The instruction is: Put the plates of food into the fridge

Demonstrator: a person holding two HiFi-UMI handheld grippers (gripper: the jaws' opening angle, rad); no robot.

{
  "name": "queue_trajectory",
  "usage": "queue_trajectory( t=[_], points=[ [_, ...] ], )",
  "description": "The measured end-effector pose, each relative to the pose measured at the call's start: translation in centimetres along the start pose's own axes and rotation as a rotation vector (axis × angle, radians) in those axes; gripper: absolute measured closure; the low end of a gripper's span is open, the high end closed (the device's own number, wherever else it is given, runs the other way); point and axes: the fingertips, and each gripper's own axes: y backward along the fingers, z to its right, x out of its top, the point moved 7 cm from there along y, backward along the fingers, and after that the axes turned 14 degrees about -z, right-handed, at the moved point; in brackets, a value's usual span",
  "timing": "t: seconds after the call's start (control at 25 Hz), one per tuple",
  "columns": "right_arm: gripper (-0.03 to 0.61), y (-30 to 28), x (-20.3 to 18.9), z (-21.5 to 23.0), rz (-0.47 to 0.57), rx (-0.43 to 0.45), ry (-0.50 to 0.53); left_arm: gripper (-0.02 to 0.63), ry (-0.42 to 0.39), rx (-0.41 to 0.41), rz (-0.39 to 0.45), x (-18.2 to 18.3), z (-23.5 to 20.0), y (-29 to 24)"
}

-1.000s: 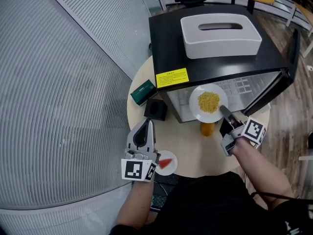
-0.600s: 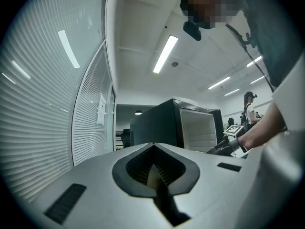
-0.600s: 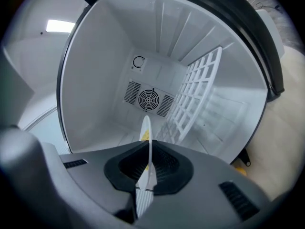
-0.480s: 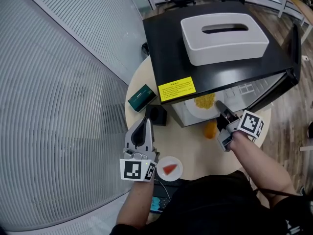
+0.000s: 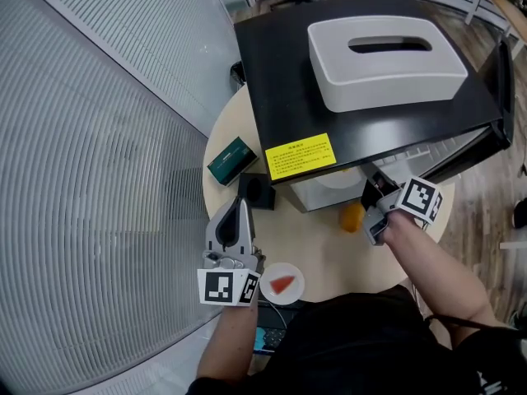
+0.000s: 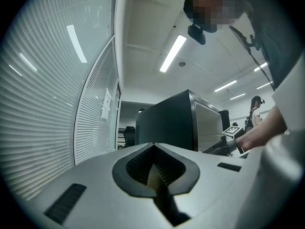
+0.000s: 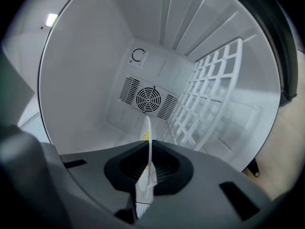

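Observation:
A white plate of yellow food (image 5: pixel 342 178) is almost wholly inside the black fridge (image 5: pixel 284 72); only a bit of its rim shows under the fridge top. My right gripper (image 5: pixel 370 188) is shut on that rim at the fridge mouth. In the right gripper view the plate (image 7: pixel 148 137) stands edge-on between the jaws of the right gripper (image 7: pixel 148 171), inside the white fridge cavity. A second small plate with a red slice (image 5: pixel 282 285) lies on the round table's near edge. My left gripper (image 5: pixel 235 225) hangs beside it, shut and empty, also seen as the left gripper (image 6: pixel 155 175) pointing upward.
The fridge door (image 5: pixel 496 89) hangs open at the right. A white tissue box (image 5: pixel 385 52) sits on the fridge. On the table (image 5: pixel 325 249) are an orange item (image 5: pixel 352 217), a green box (image 5: pixel 230 160) and a black cube (image 5: pixel 257 190). A fan grille (image 7: pixel 151 99) and wire rack (image 7: pixel 214 94) show inside.
My right gripper has pushed the plate of yellow food forward from in front of the opening into the fridge. The left gripper has hardly moved.

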Motion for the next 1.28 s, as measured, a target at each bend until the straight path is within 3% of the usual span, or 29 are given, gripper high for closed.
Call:
queue_trajectory(
  t=[0.52, 0.68, 1.04, 1.28],
  points=[
    [0.56, -2.4, 0.5, -0.6, -0.023, -0.061, 0.034, 0.609, 0.019, 0.022, 0.023, -0.3, -1.6, -0.1],
    [0.56, -2.8, 0.8, -1.0, -0.03, -0.1, 0.089, 0.607, 0.024, 0.023, 0.021, -0.5, -1.7, -0.2],
    [0.538, -4.3, 1.4, -1.6, -0.154, -0.277, 0.392, 0.607, 0.027, 0.039, 0.018, -0.6, -2.0, -0.1],
    [0.506, -4.6, 1.7, -1.4, -0.222, -0.441, 0.647, 0.607, 0.021, 0.045, 0.024, -0.1, -1.8, 0.1]
  ],
)
